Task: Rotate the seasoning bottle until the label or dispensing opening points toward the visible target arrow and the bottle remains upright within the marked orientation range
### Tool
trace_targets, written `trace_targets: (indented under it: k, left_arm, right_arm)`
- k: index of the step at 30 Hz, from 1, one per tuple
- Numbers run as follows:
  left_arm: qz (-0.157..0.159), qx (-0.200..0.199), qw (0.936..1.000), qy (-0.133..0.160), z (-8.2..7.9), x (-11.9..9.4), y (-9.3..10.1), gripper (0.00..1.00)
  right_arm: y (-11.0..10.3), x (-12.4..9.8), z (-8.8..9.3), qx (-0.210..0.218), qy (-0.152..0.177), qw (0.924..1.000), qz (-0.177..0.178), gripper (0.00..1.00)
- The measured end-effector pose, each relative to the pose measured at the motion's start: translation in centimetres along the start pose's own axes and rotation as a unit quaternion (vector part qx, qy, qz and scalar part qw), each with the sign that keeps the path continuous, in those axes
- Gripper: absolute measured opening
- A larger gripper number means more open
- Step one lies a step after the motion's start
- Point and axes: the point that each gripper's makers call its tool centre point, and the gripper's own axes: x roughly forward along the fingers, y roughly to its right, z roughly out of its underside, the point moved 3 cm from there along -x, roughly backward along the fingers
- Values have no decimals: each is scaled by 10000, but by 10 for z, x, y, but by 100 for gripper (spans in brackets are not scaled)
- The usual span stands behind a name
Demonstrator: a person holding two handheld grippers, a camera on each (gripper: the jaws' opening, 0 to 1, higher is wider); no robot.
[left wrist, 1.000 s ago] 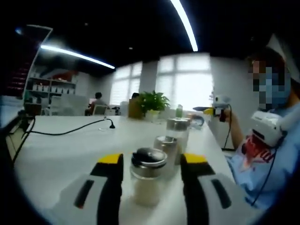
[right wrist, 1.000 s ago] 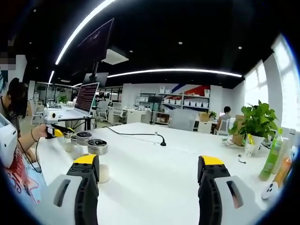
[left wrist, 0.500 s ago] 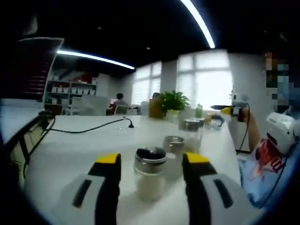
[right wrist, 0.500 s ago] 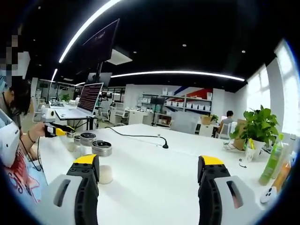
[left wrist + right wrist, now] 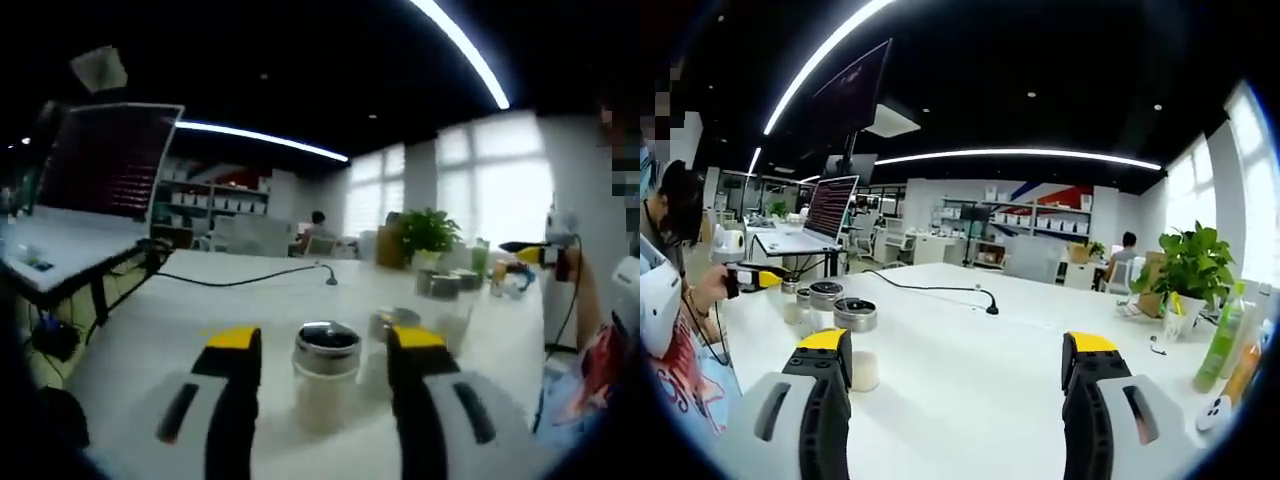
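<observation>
One long white table (image 5: pixel 970 360) under everything, upright potted plant (image 5: pixel 1185 265) near its far right end in the right gripper view, black cable (image 5: pixel 930 288) snaking across the middle, open laptop (image 5: pixel 815 215) at the far left edge. Same table (image 5: pixel 150 330) seen in the left gripper view, with laptop (image 5: pixel 100 170), cable (image 5: pixel 240 280) and plant (image 5: pixel 425 230) again in the background.

Left gripper (image 5: pixel 322 350) low over the tabletop, yellow-tipped jaws either side of the seasoning bottle (image 5: pixel 325 375); bottle upright on the table, pale contents, dark shiny metal cap, standing between the jaws with a sliver of gap showing on each side, so jaws parted and not clamped on it. Just behind, a second metal-capped jar (image 5: pixel 395 325), and further back a small cluster of jars (image 5: pixel 445 285).

Right gripper (image 5: pixel 960 355) held wide apart over bare table, nothing between the jaws. From this view, left gripper (image 5: pixel 752 280) small at the far left, in a person's hand (image 5: pixel 710 292), beside a row of metal-lidded jars (image 5: pixel 830 305). Green bottle (image 5: pixel 1218 335) and orange bottle (image 5: pixel 1245 365) upright at the right edge.

Label direction and any arrow mark on the table too small and blurred to make out.
</observation>
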Motion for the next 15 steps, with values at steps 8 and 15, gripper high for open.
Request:
trace_targets:
  k: [8,15]
  left_arm:
    - [-190,109,9997,144,-4,-4,7,56]
    - [-465,134,9987,166,-2,-2,18,58]
  right_arm:
    - [2,1,0,49,-6,10000,50,89]
    - [-2,2,2,86,-45,9999,-56,89]
